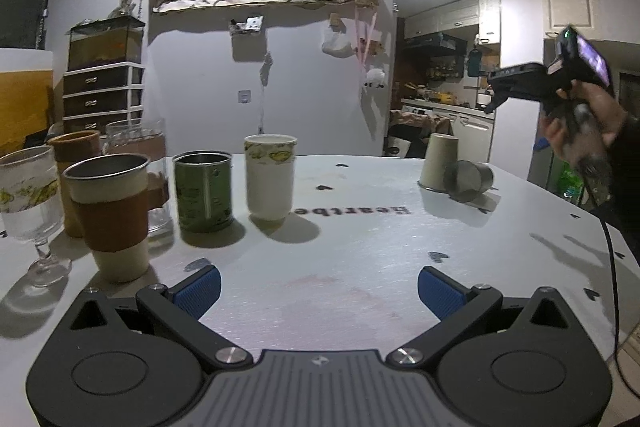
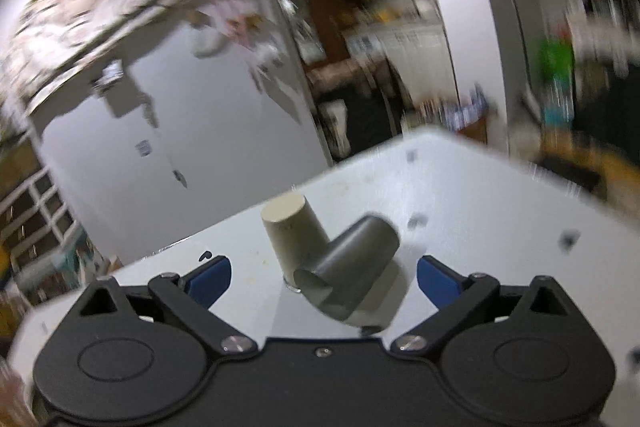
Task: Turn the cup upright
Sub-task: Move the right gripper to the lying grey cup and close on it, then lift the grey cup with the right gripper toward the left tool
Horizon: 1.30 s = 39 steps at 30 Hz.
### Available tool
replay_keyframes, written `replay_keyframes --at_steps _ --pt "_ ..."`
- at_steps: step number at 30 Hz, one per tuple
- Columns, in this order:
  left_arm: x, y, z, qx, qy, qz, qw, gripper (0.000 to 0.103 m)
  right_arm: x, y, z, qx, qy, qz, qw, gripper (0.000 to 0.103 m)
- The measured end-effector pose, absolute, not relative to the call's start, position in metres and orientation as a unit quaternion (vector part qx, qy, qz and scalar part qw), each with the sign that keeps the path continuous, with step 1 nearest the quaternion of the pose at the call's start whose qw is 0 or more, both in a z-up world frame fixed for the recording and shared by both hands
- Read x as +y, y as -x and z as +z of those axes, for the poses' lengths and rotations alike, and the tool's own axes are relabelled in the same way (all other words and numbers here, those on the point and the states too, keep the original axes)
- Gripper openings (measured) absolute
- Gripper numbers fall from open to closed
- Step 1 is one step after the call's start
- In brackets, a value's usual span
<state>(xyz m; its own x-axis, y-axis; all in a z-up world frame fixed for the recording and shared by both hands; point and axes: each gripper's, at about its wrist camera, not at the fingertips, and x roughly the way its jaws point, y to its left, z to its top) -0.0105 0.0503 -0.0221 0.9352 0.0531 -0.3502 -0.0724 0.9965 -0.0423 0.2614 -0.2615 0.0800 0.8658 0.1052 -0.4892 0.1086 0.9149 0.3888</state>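
A small grey metal cup (image 2: 352, 267) lies on its side on the white table (image 2: 480, 195), touching an upside-down beige cup (image 2: 292, 231). The right gripper (image 2: 320, 279) hovers above with jaws wide apart; the left gripper (image 1: 318, 291) is likewise spread and empty

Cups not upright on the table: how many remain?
2, both far right on the table: a beige cup standing upside down, and a metal cup lying on its side against it. The cups at left all stand upright.

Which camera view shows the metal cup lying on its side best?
The right wrist view: the metal cup lies near, between the open fingers, though slightly blurred. The left wrist view shows it small and far, beside the upside-down beige cup.
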Motion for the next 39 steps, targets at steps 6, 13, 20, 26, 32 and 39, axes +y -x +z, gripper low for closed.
replay_keyframes --at_steps 6,13,20,26,32,39 --pt "0.068 0.006 -0.027 0.187 0.036 0.051 0.98 0.103 -0.275 -0.324 0.04 0.337 -0.329 -0.036 0.881 0.094" --pt "0.082 -0.002 -0.03 0.199 0.04 0.068 0.977 0.103 -0.266 -0.367 0.017 0.362 -0.343 -0.091 0.862 0.093" --pt "0.085 -0.008 -0.032 0.208 0.042 0.079 0.974 0.103 -0.271 -0.397 -0.007 0.395 -0.384 -0.112 0.827 0.091" --pt "0.082 -0.009 -0.033 0.21 0.042 0.073 0.974 0.103 -0.273 -0.397 -0.013 0.414 -0.397 -0.065 0.817 0.073" --pt "0.079 -0.007 -0.034 0.208 0.047 0.062 0.975 0.103 -0.268 -0.355 -0.01 0.431 -0.368 0.005 0.824 0.073" --pt "0.075 0.008 -0.029 0.191 0.05 0.059 0.979 0.103 -0.229 -0.272 0.016 0.429 -0.274 0.134 0.85 0.072"
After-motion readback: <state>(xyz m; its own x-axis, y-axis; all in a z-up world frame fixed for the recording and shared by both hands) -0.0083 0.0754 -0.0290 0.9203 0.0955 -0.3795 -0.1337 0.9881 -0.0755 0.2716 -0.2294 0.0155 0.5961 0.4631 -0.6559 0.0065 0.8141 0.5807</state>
